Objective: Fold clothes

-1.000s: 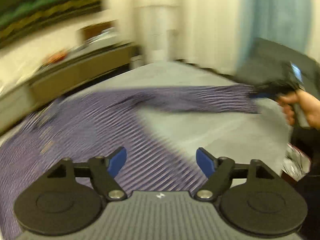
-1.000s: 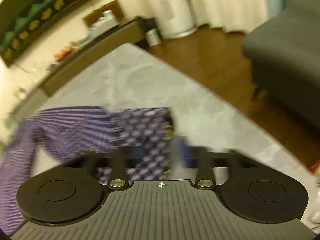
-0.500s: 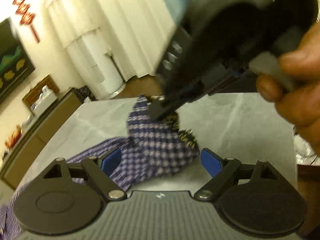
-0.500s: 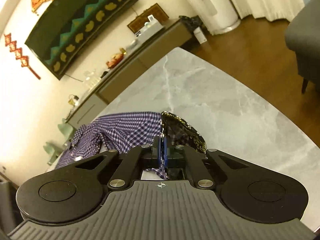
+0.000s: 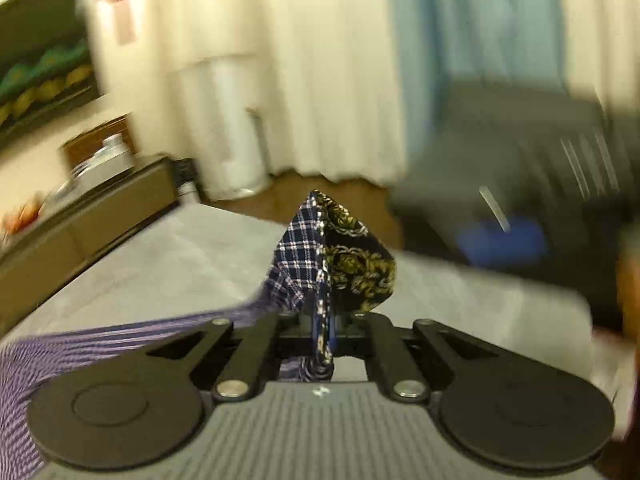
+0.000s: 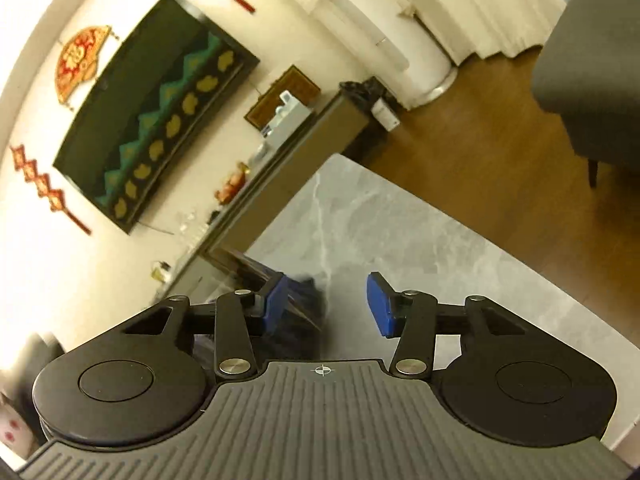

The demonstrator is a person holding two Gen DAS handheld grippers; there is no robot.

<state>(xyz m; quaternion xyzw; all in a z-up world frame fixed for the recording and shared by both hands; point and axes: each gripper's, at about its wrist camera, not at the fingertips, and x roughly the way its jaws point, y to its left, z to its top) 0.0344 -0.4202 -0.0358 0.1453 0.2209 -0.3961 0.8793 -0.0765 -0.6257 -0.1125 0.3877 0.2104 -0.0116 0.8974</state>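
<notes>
Left gripper (image 5: 323,334): fingers clenched on a corner of the shirt, pinching the fabric between them
Shirt (image 5: 308,264): blue-and-white check with a dark, gold-patterned lining; the pinched corner stands up in a peak above the fingers, the rest trails off to the left over the surface
Surface (image 6: 384,240): grey marble-look top
Right gripper (image 6: 326,308): fingers parted and opening, blue pads apart, nothing pressed between them; a dark blurred shape lies just beyond the left pad
Room: curtains, wooden floor, grey sofa (image 6: 592,80)
</notes>
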